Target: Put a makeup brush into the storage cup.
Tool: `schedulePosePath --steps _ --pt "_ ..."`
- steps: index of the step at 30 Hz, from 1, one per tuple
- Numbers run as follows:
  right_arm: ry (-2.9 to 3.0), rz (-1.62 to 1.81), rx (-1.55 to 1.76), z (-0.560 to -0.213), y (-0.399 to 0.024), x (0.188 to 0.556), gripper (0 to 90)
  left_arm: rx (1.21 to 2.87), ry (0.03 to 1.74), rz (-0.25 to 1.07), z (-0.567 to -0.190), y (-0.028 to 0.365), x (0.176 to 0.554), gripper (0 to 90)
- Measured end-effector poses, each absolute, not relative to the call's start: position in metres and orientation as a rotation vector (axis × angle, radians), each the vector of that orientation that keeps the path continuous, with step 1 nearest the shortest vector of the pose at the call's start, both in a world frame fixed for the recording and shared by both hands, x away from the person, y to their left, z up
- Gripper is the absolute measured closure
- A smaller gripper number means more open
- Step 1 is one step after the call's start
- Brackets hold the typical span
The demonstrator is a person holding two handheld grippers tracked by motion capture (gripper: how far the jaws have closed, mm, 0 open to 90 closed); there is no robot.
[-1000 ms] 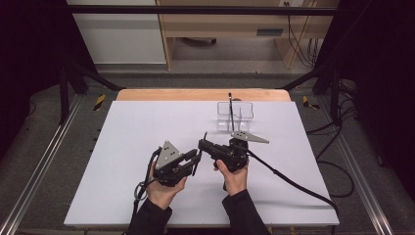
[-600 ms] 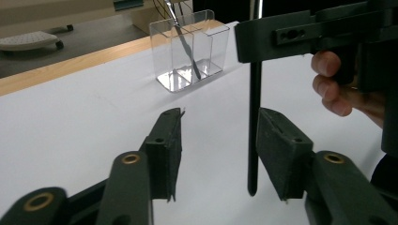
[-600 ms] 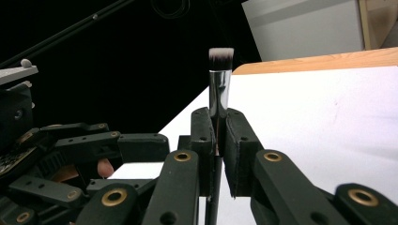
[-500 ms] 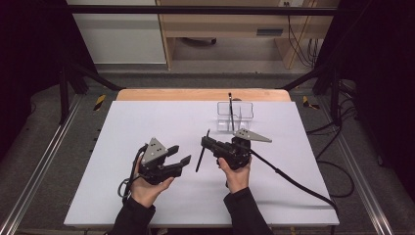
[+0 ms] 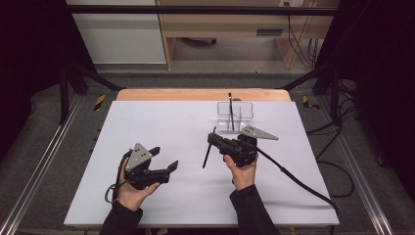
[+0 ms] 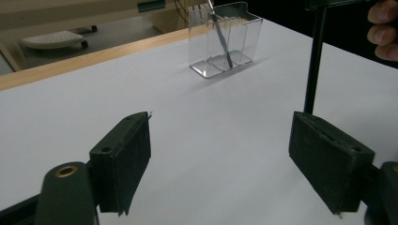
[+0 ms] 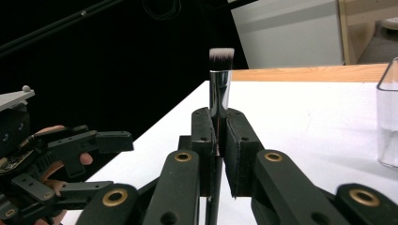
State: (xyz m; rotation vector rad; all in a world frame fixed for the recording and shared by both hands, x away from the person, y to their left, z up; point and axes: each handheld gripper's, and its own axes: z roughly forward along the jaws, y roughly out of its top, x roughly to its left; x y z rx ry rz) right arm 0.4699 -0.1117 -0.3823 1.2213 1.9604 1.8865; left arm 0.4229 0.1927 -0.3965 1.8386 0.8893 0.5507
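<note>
two claws here, and only one has anything in it. the right claw (image 5: 214, 138) is pressed together on a makeup brush (image 5: 209, 152), pinching it on the silver ferrule just under the bristles; in the right gripper view you can see the pads (image 7: 205, 136) squeezed on that metal sleeve with the white-tipped tuft sticking up above them. in the high view the brush's black handle hangs from the grip towards roughly 7 o'clock, tilted, with its tip close to the desk (image 5: 161, 122).

the left claw (image 5: 164, 159) is spread with nothing between its pads; its jaws have just been opening, and it sits off at about 8 o'clock from the right one, apart from the brush. in its own view the brush handle (image 6: 313, 65) stands just beyond its right pad, not touching as far as i can tell.

the thing that matters next, i'd guess: the clear organizer (image 5: 235, 116) is at about 1 o'clock from the right claw, near it, with one dark brush (image 5: 230, 105) already standing inside. the right hand is clearly the nearer one, so it looks like its job to swing the brush upright and drop it in.
</note>
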Motion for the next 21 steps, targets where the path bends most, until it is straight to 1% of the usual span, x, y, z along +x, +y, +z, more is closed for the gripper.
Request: schedulePosePath --steps 7,14,21 --pt "1.942 1.856 1.203 -0.377 -0.12 0.474 83.9 1.819 0.925 0.566 -0.401 0.207 0.421 12.9" --pt "1.927 1.809 1.185 -0.372 -0.129 0.481 83.9 1.803 0.961 0.58 -0.406 0.219 0.419 9.6" --pt "1.919 1.758 1.185 -0.367 -0.137 0.489 83.8 1.823 0.968 0.579 -0.411 0.229 0.419 8.4"
